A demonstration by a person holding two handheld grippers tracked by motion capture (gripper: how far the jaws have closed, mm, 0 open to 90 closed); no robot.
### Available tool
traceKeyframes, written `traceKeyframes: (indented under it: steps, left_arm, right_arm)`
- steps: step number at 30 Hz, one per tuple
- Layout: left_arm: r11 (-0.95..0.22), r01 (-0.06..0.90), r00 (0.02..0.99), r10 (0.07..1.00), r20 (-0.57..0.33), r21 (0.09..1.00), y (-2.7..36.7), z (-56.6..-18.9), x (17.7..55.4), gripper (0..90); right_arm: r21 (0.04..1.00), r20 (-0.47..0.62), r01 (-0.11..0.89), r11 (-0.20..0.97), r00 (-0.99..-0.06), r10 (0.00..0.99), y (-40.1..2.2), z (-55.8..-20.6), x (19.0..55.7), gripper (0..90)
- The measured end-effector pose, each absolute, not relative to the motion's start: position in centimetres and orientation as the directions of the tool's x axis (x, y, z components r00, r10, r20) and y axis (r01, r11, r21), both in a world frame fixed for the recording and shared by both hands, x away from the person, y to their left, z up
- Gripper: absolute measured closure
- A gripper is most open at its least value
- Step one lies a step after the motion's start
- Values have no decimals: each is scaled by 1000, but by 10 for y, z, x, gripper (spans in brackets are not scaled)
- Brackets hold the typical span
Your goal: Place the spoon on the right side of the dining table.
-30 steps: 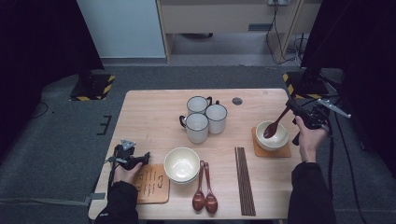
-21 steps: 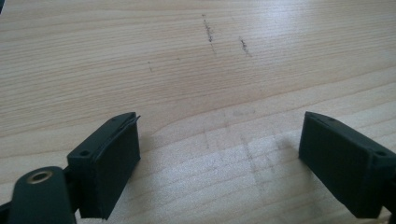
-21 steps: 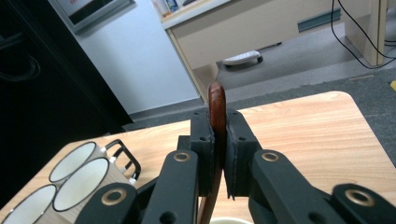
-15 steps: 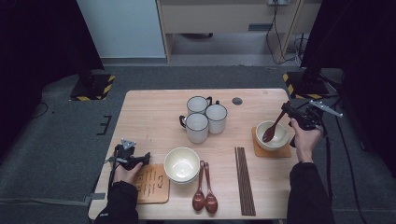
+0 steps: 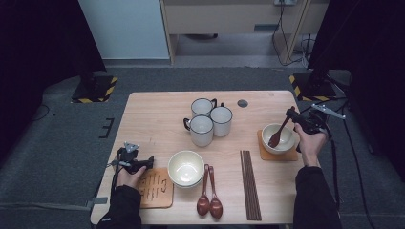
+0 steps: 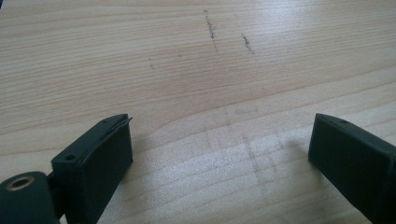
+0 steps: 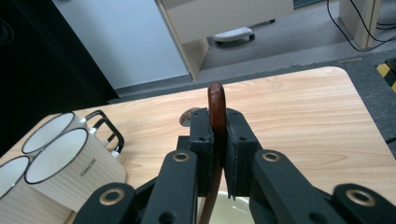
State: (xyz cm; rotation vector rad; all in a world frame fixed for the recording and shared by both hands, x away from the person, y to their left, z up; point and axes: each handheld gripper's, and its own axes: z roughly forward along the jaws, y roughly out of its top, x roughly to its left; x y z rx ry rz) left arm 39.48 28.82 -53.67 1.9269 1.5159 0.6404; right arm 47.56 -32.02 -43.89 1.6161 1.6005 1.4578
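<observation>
High view: the right tongs (image 5: 291, 114) are clamping the upper end of a brown wooden spoon (image 5: 278, 133), whose handle is slanting down to the left and whose head is lying inside a cream bowl (image 5: 278, 139). This bowl is standing on a square wooden coaster (image 5: 277, 153) near the right edge of the counter (image 5: 157, 119). Right gripper view: the jaws are pressing on the spoon handle from both sides, its rounded tip (image 7: 216, 93) rising above them, and the bowl's rim is showing just below.

The left tongs (image 5: 148, 162) are lying low at the counter's front left, just beside a second coaster (image 5: 155, 187). Left gripper view: the jaws are standing wide apart over bare wood with nothing between them; they have just been opening.

Also on the counter: three white mugs (image 5: 210, 120) grouped at centre, another cream bowl (image 5: 186, 168) in front, two brown spoons (image 5: 209, 200) beside it, and dark chopsticks (image 5: 250, 183) farther right.
</observation>
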Motion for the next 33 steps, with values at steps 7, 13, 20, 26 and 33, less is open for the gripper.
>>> traceKeyframes:
  steps: [7,13,20,26,33]
  left_arm:
    - [-171,686,233,972,9,708,288,-537,395,43]
    - [-170,686,232,973,9,707,288,-537,395,39]
    - [-170,687,232,973,9,707,288,-537,395,37]
    - [-170,687,232,973,9,706,288,-537,395,34]
    - [-171,688,232,973,9,705,288,-537,395,31]
  right_arm:
    - [859,358,456,-232,-212,909,-323,-441,474,815]
    - [867,302,466,-178,-205,931,-323,-444,474,756]
    - [872,242,474,-123,-199,950,-322,-449,472,658]
    - [866,213,491,-95,-189,959,-326,-456,472,568]
    - [854,171,518,-54,-180,969,-325,-461,471,512]
